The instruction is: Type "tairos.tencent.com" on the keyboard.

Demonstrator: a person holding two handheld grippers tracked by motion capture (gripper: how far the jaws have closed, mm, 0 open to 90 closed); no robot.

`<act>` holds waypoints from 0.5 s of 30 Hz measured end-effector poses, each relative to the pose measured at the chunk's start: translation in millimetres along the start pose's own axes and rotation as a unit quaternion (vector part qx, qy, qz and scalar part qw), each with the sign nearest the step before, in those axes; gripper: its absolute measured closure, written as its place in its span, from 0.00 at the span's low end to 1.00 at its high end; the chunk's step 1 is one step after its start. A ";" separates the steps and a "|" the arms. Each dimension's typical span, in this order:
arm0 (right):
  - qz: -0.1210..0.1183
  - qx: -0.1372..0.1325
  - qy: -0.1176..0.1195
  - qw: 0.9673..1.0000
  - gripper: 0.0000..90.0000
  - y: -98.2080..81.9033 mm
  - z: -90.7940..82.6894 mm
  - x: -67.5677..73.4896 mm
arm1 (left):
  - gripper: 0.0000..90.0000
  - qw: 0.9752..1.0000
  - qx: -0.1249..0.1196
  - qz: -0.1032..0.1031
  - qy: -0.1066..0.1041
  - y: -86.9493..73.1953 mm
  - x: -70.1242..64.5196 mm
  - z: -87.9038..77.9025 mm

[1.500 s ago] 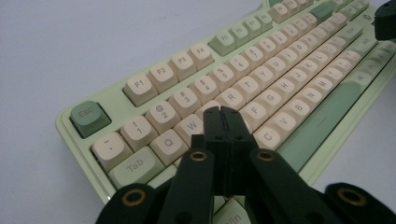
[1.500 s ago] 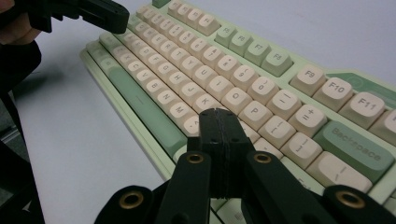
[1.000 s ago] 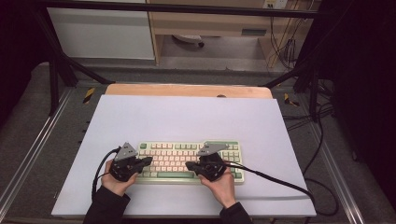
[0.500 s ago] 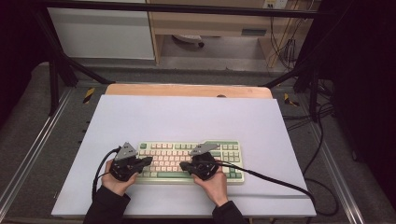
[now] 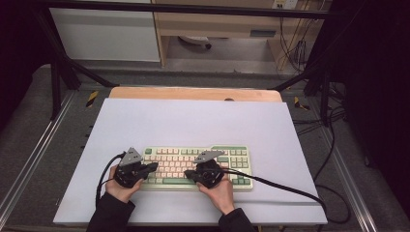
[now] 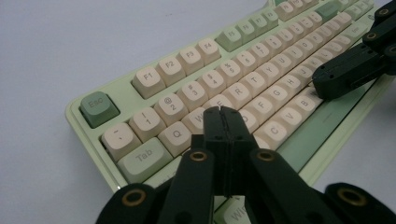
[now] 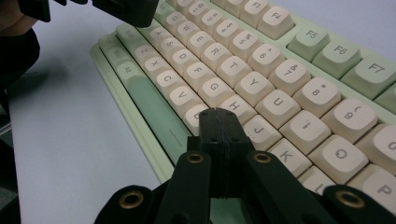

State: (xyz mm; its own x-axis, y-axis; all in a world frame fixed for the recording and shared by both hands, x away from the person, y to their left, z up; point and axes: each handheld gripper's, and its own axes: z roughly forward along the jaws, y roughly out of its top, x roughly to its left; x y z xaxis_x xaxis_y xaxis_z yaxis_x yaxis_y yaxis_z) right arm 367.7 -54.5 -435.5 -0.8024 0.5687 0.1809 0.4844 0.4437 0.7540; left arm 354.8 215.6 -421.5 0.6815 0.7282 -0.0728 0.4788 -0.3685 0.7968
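Near my edge of the white table (image 5: pixel 193 121), the green-and-cream keyboard (image 5: pixel 193 162) lies partly hidden under my grippers; which keys the tips touch is hard to tell. My left gripper (image 6: pixel 223 122) is pressed fully shut, empty, over the W–S keys. My right gripper (image 7: pixel 219 122) is likewise closed, empty, near B–N.

Matt plastic keyboard (image 5: pixel 193 166) with smooth keycaps (image 6: pixel 243 70) lies on a matt white sheet (image 5: pixel 193 121) over wood.
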 end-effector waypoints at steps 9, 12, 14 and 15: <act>-0.005 -0.004 -0.013 1.000 1.00 2.4 -8.5 -0.6 | 1.00 1.000 -0.002 0.001 0.000 0.6 -0.6 -1.1; -0.008 -0.003 -0.017 1.000 1.00 2.8 -12.2 -1.9 | 1.00 1.000 -0.002 0.001 0.000 0.7 -0.7 -1.2; -0.007 -0.004 -0.019 1.000 1.00 2.6 -15.6 -3.5 | 1.00 1.000 -0.002 0.001 0.000 0.7 -0.8 -1.0; -0.007 -0.004 -0.020 1.000 1.00 2.4 -17.8 -4.9 | 1.00 1.000 -0.002 0.001 0.000 0.7 -0.9 -0.9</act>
State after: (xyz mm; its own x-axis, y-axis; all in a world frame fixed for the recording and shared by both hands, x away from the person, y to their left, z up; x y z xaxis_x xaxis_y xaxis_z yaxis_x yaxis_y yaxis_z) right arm 366.6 -68.6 -423.3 -0.7947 0.5895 0.1444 0.4697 0.4467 0.7615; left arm 354.0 215.2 -420.3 0.6828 0.7271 -0.0721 0.4753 -0.3670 0.7996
